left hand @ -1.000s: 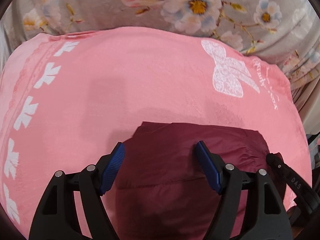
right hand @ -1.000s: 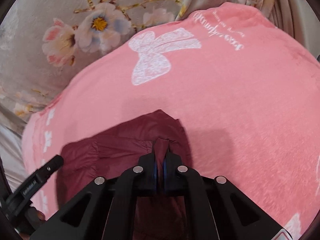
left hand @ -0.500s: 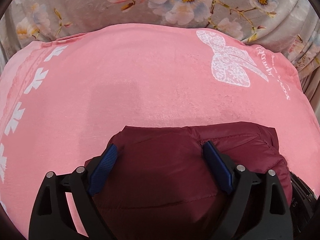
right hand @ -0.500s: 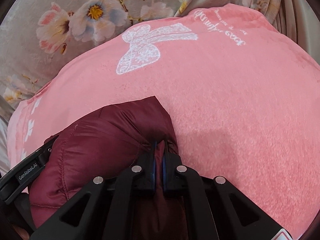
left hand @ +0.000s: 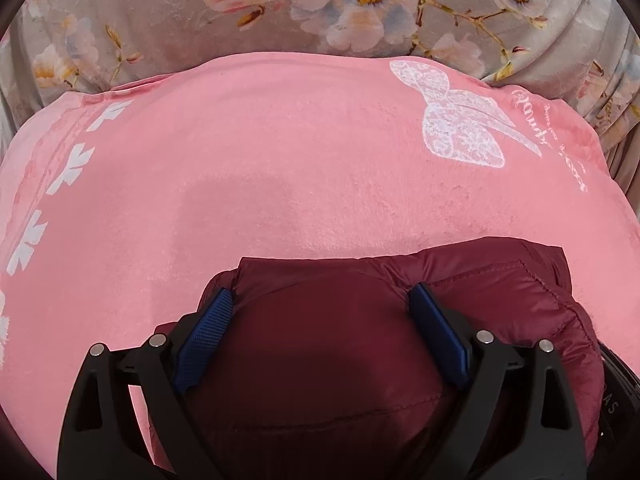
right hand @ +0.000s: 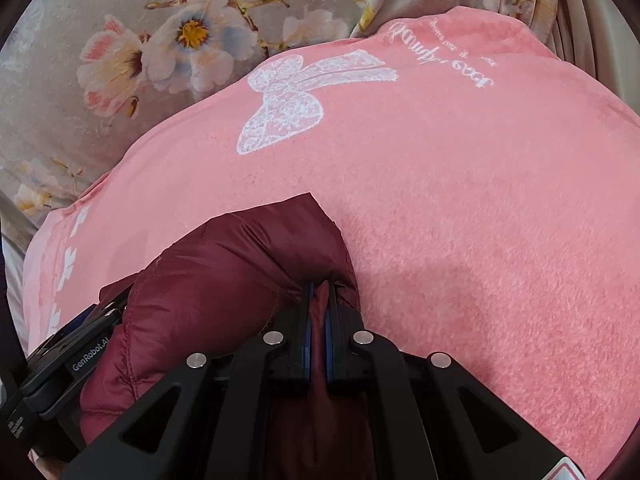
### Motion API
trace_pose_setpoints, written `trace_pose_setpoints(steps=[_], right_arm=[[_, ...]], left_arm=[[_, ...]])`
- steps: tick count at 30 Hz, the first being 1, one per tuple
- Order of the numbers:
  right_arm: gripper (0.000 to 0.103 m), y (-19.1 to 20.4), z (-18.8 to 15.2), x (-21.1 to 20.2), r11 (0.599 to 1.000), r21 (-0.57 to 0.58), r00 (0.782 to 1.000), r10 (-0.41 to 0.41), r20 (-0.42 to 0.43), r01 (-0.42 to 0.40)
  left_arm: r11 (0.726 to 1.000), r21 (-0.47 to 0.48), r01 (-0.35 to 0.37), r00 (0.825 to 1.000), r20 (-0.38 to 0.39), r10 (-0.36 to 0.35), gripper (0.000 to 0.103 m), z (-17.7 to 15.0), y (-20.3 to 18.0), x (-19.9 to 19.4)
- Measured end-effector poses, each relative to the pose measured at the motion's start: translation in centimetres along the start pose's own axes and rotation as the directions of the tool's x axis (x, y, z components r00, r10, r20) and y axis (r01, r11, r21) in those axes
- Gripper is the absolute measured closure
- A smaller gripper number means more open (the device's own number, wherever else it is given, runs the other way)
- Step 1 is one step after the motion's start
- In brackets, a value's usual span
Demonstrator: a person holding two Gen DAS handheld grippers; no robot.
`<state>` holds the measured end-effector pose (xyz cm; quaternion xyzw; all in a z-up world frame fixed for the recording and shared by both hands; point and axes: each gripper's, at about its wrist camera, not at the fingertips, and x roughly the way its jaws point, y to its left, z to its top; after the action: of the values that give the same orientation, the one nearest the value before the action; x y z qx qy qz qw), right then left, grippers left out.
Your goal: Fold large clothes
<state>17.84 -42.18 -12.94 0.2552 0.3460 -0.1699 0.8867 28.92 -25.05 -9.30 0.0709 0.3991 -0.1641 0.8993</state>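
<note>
A dark red puffer jacket lies bunched on a pink blanket. My left gripper is open, its blue pads straddling a puffy fold of the jacket without pinching it. In the right wrist view the jacket bulges to the left, and my right gripper is shut on a thin fold of its fabric. The left gripper's black body shows at the lower left, against the jacket.
The pink blanket has a white lace bow print and white script, with white leaf marks along its left side. A grey floral sheet lies beyond it. Folds of beige fabric hang at the far right.
Both grippers have pushed forward with the jacket, which has bunched up into a thicker roll. The right gripper stays shut on the fabric; the left stays open.
</note>
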Motion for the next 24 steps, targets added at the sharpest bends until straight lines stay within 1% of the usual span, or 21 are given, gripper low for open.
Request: trace_pose_setpoints(steps=[9,24], right_arm=[[0.101,-0.21,-0.08,0.01,1.0,0.015,1.0,0.017,0.005,-0.017],[0.102,-0.47,0.08,0.05,0.999,0.027,1.0,0.026,0.005,-0.026]], left_arm=[[1.0,0.009,-0.009,1.0,0.003,0.009,0.015,-0.1,-0.19,0.04],[0.999,0.029,-0.046,0.999,0.001,0.046,0.015,-0.07,-0.8,0.3]])
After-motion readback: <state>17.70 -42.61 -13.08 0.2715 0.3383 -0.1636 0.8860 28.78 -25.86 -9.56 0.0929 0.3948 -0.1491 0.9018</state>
